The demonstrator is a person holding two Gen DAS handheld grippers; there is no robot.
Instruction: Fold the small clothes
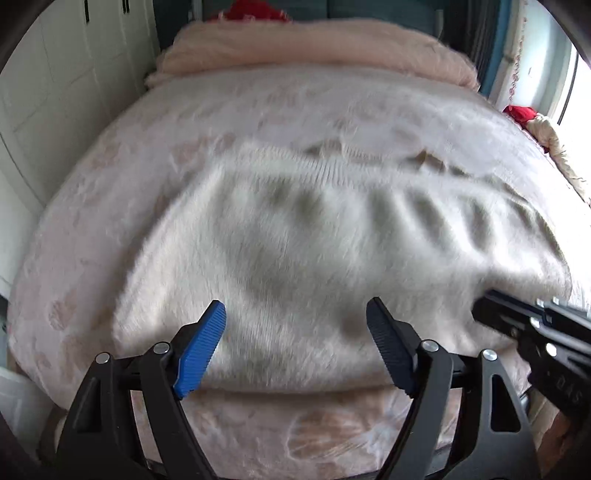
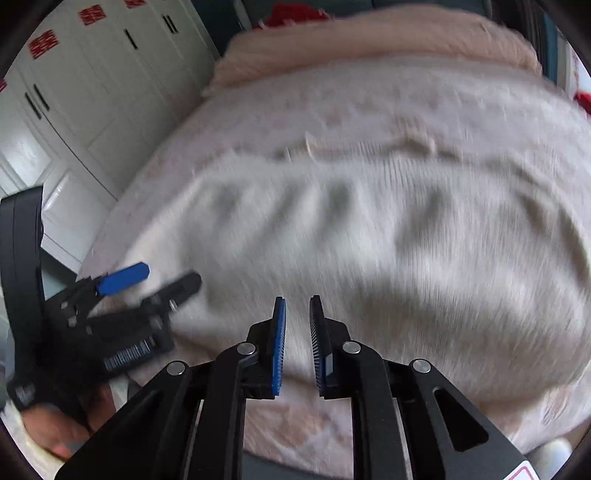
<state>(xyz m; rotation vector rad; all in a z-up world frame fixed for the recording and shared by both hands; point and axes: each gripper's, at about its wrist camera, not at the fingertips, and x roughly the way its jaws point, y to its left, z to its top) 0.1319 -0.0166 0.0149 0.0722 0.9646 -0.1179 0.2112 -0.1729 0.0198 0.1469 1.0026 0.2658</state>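
A white fluffy knit garment [image 1: 295,229] lies spread flat and rippled on the bed; the right wrist view shows the same garment [image 2: 369,240]. My left gripper [image 1: 295,304] hovers over its near edge with the jaws wide apart and nothing between them. From the right it shows as the left gripper [image 2: 173,275] at the garment's near left corner, held by a hand [image 2: 55,428]. My right gripper [image 2: 297,298] hangs over the near edge with only a narrow gap between its pads and nothing in it. The right gripper [image 1: 480,312] pokes in at the garment's near right side.
The bed cover [image 1: 110,166] is pale pink with a faint pattern. A folded pink blanket [image 1: 306,44] lies at the bed's far end with something red [image 1: 255,9] behind it. White wardrobe doors [image 2: 92,92] stand to the left. Red cloth [image 1: 521,112] lies at the right edge.
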